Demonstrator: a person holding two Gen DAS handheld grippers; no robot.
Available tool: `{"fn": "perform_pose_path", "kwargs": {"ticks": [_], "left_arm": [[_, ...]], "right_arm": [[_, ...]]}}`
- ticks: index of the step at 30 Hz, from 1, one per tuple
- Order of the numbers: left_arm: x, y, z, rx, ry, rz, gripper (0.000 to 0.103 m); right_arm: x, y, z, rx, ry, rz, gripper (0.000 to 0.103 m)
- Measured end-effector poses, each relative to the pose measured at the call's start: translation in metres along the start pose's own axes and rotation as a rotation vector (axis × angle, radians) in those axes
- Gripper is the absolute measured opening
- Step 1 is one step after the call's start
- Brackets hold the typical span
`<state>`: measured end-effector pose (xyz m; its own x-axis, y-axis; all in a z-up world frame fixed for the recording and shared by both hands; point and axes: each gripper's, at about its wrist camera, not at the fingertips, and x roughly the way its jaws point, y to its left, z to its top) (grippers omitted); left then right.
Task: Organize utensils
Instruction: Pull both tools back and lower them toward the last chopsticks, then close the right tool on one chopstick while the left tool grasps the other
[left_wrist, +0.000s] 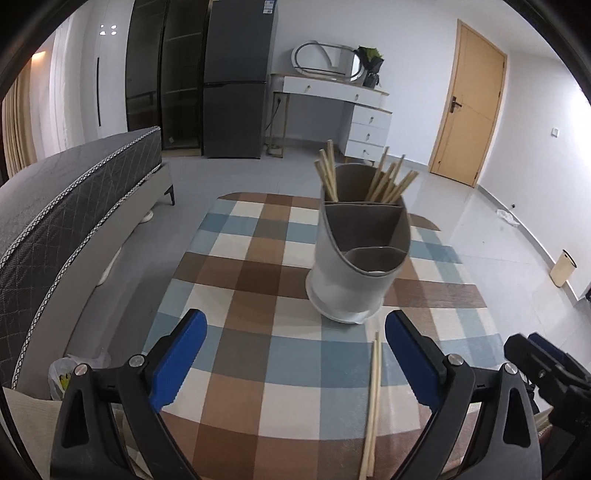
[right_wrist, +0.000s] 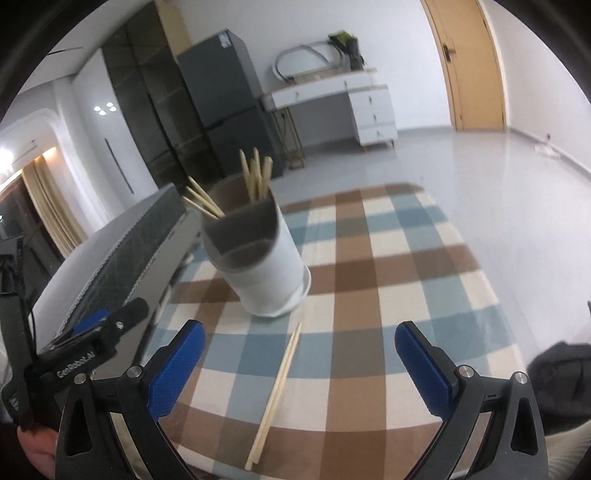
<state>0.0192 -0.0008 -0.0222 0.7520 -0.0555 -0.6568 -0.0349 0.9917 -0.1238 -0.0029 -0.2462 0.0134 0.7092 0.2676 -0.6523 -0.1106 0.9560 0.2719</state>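
2 chopsticks (right_wrist: 275, 395) flat before holder (right_wrist: 264, 258); both claws agape.

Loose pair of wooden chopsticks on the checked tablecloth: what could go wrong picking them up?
1. The pair of thin wooden chopsticks lies flat on the cloth; an open gripper may catch only one.
2. The grey-and-white utensil holder stands close beyond their tips and could get knocked.
3. Its rear compartment already looks crowded.

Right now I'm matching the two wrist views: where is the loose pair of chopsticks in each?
Left wrist: chopsticks lower centre-right, beside the right finger.
Right wrist: chopsticks lower centre, between the fingers.
Shared landmark: the utensil holder just beyond their far tips.
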Motion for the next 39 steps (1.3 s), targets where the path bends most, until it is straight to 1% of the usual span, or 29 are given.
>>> {"fn": "perform_pose_path", "kwargs": {"ticks": [4,6,7,8,10,13,15,17,20,21,25,27,29,30,31,34,39], "left_arm": [[0.006,0.007,0.006,-0.046,0.034,-0.006,0.095],[0.009,0.011,0.009,-0.060,0.046,0.028,0.095],[0.010,0.014,0.010,-0.066,0.049,0.074,0.095],[0.012,0.016,0.010,-0.076,0.058,0.103,0.095],[0.018,0.025,0.010,-0.111,0.092,0.115,0.095],[0.026,0.034,0.007,-0.151,0.141,0.139,0.095],[0.031,0.036,0.004,-0.153,0.175,0.162,0.095],[0.036,0.040,0.002,-0.172,0.207,0.164,0.095],[0.042,0.046,0.002,-0.213,0.240,0.156,0.095],[0.045,0.047,0.003,-0.220,0.248,0.157,0.095],[0.050,0.050,0.002,-0.243,0.280,0.151,0.095],[0.052,0.050,0.002,-0.242,0.289,0.153,0.095],[0.054,0.050,0.003,-0.234,0.286,0.159,0.095],[0.055,0.051,0.003,-0.232,0.288,0.161,0.095],[0.056,0.052,0.004,-0.234,0.289,0.164,0.095],[0.056,0.056,0.006,-0.258,0.285,0.158,0.095],[0.058,0.057,0.005,-0.274,0.310,0.135,0.095]], "right_arm": [[0.024,0.001,-0.002,-0.002,0.096,-0.021,0.102],[0.036,0.002,-0.004,-0.022,0.138,-0.060,0.095],[0.043,0.003,-0.005,-0.030,0.164,-0.075,0.093],[0.051,0.003,-0.007,-0.030,0.193,-0.081,0.087],[0.067,0.002,-0.011,-0.025,0.244,-0.085,0.085],[0.088,0.005,-0.015,-0.041,0.295,-0.102,0.083],[0.101,0.009,-0.018,-0.064,0.339,-0.102,0.075],[0.113,0.013,-0.021,-0.083,0.387,-0.092,0.068],[0.122,0.020,-0.026,-0.120,0.412,-0.097,0.067],[0.125,0.021,-0.027,-0.128,0.423,-0.097,0.065],[0.134,0.024,-0.027,-0.141,0.428,-0.102,0.062],[0.142,0.025,-0.028,-0.160,0.453,-0.125,0.052],[0.151,0.027,-0.032,-0.201,0.494,-0.168,0.035],[0.150,0.028,-0.031,-0.210,0.475,-0.162,0.035],[0.151,0.029,-0.032,-0.220,0.483,-0.173,0.035],[0.150,0.030,-0.032,-0.222,0.484,-0.170,0.034],[0.152,0.029,-0.030,-0.220,0.484,-0.155,0.034]]}}
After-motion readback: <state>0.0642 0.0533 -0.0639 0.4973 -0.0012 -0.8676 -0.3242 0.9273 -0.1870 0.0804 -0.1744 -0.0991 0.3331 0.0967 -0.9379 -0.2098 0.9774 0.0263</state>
